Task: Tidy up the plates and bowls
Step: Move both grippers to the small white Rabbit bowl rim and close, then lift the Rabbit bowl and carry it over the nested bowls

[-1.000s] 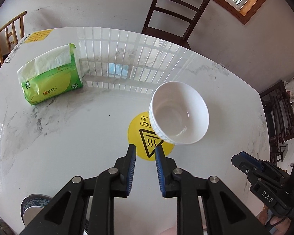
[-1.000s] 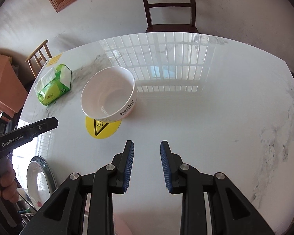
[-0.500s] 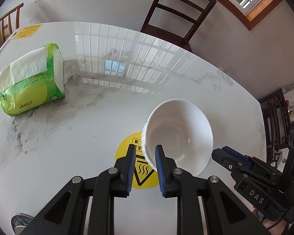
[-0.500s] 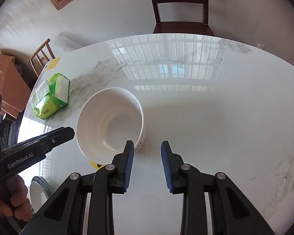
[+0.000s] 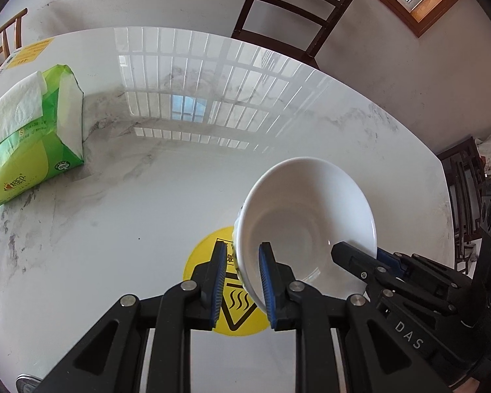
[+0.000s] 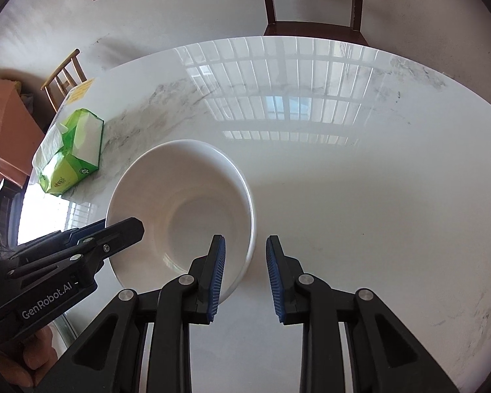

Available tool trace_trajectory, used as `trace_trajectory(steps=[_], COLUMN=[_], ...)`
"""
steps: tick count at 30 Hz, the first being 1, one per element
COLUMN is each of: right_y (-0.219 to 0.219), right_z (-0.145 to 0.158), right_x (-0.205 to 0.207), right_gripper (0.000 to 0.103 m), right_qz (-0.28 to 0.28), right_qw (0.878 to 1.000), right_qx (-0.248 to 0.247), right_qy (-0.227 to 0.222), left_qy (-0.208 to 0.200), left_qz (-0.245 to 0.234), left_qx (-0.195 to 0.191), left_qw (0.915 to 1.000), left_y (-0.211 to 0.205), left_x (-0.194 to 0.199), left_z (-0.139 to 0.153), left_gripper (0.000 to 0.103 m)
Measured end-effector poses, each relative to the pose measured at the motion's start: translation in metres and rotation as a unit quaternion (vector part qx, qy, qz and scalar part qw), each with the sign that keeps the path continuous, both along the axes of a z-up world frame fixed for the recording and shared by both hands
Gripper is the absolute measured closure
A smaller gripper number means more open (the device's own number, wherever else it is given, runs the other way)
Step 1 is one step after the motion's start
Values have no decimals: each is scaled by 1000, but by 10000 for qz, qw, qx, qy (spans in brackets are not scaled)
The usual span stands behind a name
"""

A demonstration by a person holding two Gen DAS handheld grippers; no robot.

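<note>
A white bowl [image 5: 306,216] stands on the marble table over a round yellow warning sticker [image 5: 235,308]. My left gripper [image 5: 243,281] straddles the bowl's near-left rim, one finger outside and one inside, with a gap to the wall. My right gripper [image 6: 245,276] straddles the bowl's [image 6: 180,209] right rim, its left finger inside, its right finger outside, jaws apart. Each gripper shows in the other's view: the right one [image 5: 409,281], the left one [image 6: 72,249].
A green tissue pack [image 5: 29,137] lies at the table's left [image 6: 70,160]. Dark wooden chairs [image 5: 294,9] stand beyond the far edge [image 6: 314,3]. A plate rim [image 5: 26,381] peeks at the bottom left. The marble table [image 6: 376,196] spreads to the right.
Both grippers moved forward onto the bowl. Each now has one finger inside the rim; before, they hung short of it. The bowl has not visibly shifted on the sticker.
</note>
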State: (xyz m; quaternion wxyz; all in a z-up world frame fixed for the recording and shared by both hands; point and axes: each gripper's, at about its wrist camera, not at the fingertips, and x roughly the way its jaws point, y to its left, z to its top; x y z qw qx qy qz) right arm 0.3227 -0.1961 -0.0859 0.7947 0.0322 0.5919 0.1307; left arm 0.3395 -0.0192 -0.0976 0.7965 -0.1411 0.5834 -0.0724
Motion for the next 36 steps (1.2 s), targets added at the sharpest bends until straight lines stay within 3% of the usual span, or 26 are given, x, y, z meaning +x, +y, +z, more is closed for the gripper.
trace_trajectory(steps=[11, 23, 36], right_y=[2, -7, -25], right_z=[6, 51, 88], right_x=[-9, -36, -89], right_gripper=[87, 87, 87], right_qz=[-53, -83, -245], right_qw=[9999, 9985, 9976], right_qx=[-49, -211, -230], right_qy=[-102, -489, -598], left_qy=[-92, -393, -541], left_qz=[-35, -295, -520], left_qx=[-24, 23, 90], left_qw=[9999, 9988, 9971], left_y=[0, -20, -35], left_x=[-10, -35, -80], left_z=[12, 53, 84], left_gripper=[86, 86, 86])
